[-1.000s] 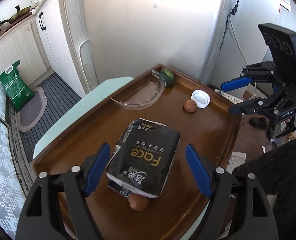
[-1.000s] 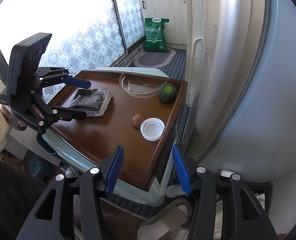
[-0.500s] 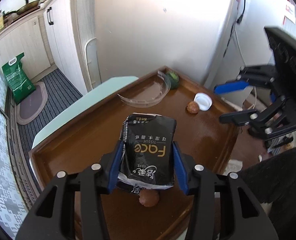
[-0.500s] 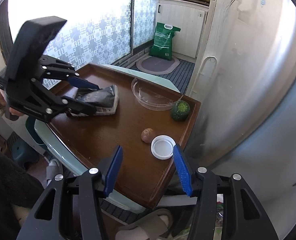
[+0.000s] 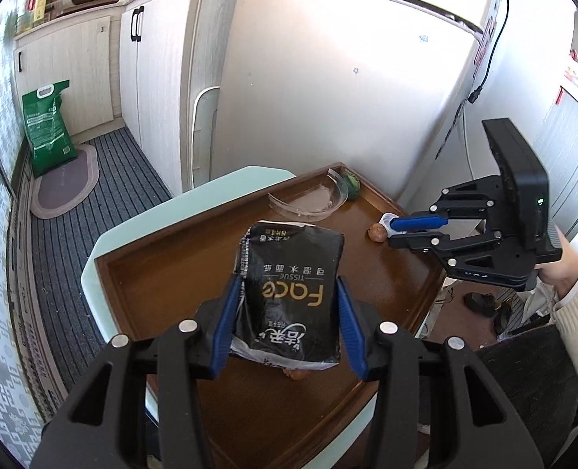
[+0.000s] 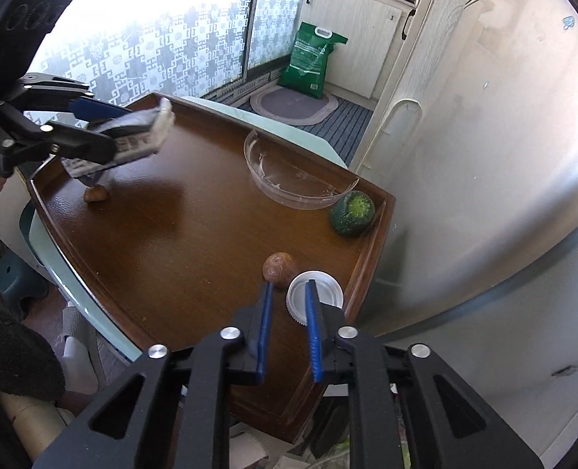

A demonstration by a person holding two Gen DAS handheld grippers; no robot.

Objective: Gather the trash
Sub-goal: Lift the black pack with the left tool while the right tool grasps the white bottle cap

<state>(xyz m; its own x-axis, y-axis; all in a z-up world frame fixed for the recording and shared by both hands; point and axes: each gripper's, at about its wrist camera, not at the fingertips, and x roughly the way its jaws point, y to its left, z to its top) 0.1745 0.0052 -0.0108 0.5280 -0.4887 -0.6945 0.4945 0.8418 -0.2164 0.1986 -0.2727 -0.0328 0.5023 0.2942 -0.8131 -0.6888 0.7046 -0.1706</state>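
My left gripper [image 5: 287, 293] is shut on a black tissue pack [image 5: 293, 289] and holds it lifted above the brown tray [image 5: 171, 273]; it also shows in the right wrist view [image 6: 132, 140]. A brown nut [image 6: 95, 194] lies under the pack. My right gripper [image 6: 288, 293] has narrowed at the tray's right edge, its right finger over the rim of a white lid [image 6: 320, 291], with a second brown nut [image 6: 278, 267] just beyond its left finger. Whether it grips the lid is unclear.
A broken clear plastic dish [image 6: 289, 179] and a green round fruit piece [image 6: 352, 213] lie at the tray's far corner. A white fridge [image 5: 328, 97] stands right behind the tray. A green bag [image 5: 48, 127] and a mat lie on the striped floor.
My left gripper shut on the tissue pack and lifted it off the tray. My right gripper moved in to the white lid and narrowed.
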